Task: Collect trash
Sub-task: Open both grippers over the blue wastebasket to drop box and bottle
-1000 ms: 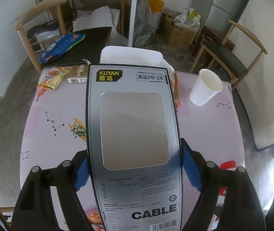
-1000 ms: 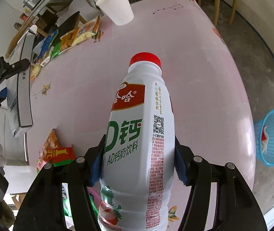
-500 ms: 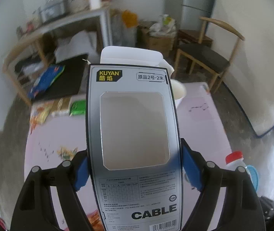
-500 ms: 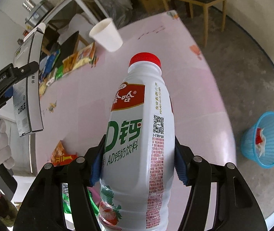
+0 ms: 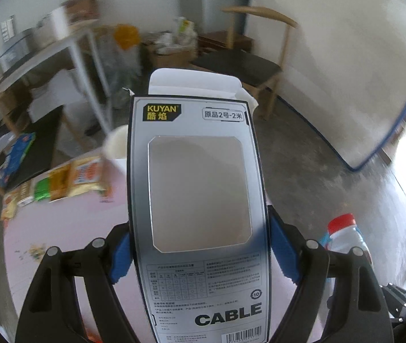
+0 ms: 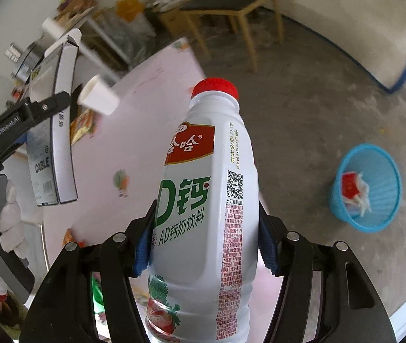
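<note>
My left gripper [image 5: 200,251] is shut on a grey cable box [image 5: 197,194] with a clear window and an open white top flap; it fills the middle of the left wrist view. That box [image 6: 51,143] also shows at the left of the right wrist view, held in the air over the pink table [image 6: 145,131]. My right gripper [image 6: 203,243] is shut on a white milk-drink bottle [image 6: 203,214] with a red cap, and the same bottle [image 5: 343,234] shows at the lower right of the left wrist view. A blue waste basket [image 6: 365,188] with some trash in it stands on the floor to the right.
A white paper cup [image 6: 97,98] and several snack wrappers [image 5: 60,183] lie on the far side of the table. A wooden chair [image 6: 231,8] stands beyond the table's corner. Bare concrete floor [image 6: 303,100] lies between the table and the basket. A white-gloved hand [image 6: 5,214] is at the left.
Both grippers swung to the right with their loads. The table slid left in both views, the floor and the blue basket came further into sight, and the bottle entered the left wrist view.
</note>
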Demonstrator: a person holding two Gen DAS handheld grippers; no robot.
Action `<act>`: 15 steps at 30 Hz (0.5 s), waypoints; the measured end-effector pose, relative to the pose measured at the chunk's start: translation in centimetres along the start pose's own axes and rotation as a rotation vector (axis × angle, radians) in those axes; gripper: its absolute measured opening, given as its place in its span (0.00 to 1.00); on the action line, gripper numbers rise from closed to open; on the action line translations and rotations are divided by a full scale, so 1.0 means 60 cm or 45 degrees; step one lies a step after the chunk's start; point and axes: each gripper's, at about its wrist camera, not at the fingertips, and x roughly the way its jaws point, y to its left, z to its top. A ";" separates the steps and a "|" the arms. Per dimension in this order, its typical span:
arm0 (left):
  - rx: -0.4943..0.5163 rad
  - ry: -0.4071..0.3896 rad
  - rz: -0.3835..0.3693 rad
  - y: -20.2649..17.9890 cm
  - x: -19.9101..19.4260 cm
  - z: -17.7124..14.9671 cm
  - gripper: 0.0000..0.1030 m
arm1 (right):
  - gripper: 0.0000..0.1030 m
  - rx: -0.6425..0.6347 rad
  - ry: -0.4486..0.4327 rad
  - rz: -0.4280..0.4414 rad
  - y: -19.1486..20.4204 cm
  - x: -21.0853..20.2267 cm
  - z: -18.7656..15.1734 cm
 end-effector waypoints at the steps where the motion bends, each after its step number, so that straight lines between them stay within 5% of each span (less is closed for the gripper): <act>1: 0.016 0.006 -0.011 -0.017 0.006 0.000 0.77 | 0.56 0.022 -0.003 -0.007 -0.016 -0.003 0.000; 6: 0.130 0.091 -0.121 -0.138 0.054 0.002 0.77 | 0.56 0.197 -0.006 -0.036 -0.123 -0.018 -0.012; 15: 0.242 0.456 -0.349 -0.376 0.195 -0.041 0.77 | 0.56 0.667 0.019 -0.030 -0.363 -0.003 -0.045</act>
